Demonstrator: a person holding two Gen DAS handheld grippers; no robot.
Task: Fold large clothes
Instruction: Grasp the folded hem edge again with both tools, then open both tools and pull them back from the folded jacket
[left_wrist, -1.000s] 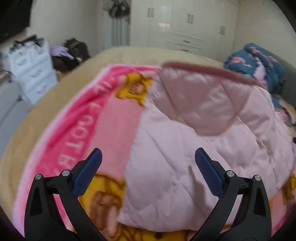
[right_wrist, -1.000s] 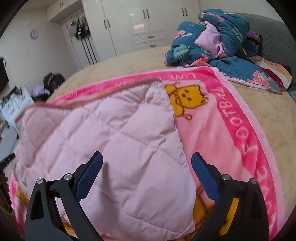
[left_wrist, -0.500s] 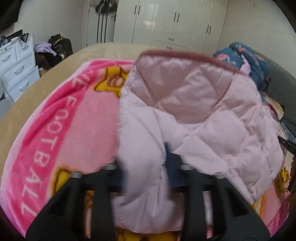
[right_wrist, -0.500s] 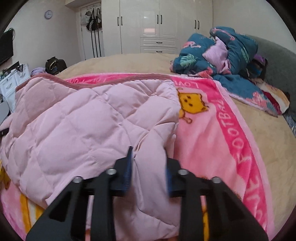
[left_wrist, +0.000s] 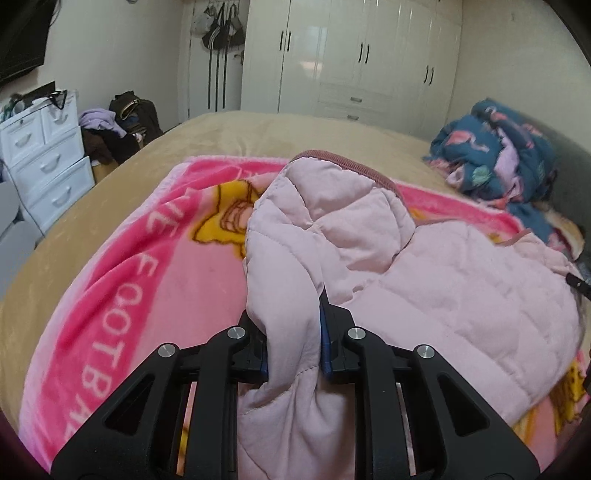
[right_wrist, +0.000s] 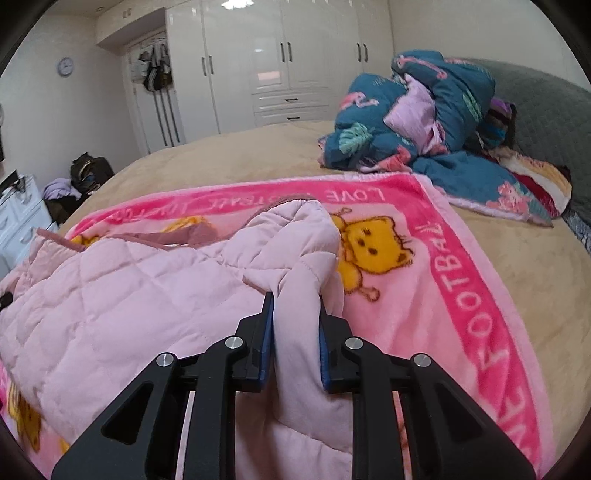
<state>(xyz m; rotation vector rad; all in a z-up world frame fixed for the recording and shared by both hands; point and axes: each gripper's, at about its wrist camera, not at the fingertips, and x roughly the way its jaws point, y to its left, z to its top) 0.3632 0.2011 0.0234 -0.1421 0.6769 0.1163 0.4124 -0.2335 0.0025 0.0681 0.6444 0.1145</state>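
Jacket (left_wrist: 424, 280) on the bed's pink blanket (left_wrist: 155, 280): my left hand-held gripper (left_wrist: 293, 343) and right hand-held gripper (right_wrist: 296, 339), spread a second ago, now pinch its near hem, raised to fold.

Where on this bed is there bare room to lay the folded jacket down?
Bare tan bedspread lies between the pink blanket's far edge and the wardrobe, and along its left side. Crowded: the blue bedding heap by the headboard.
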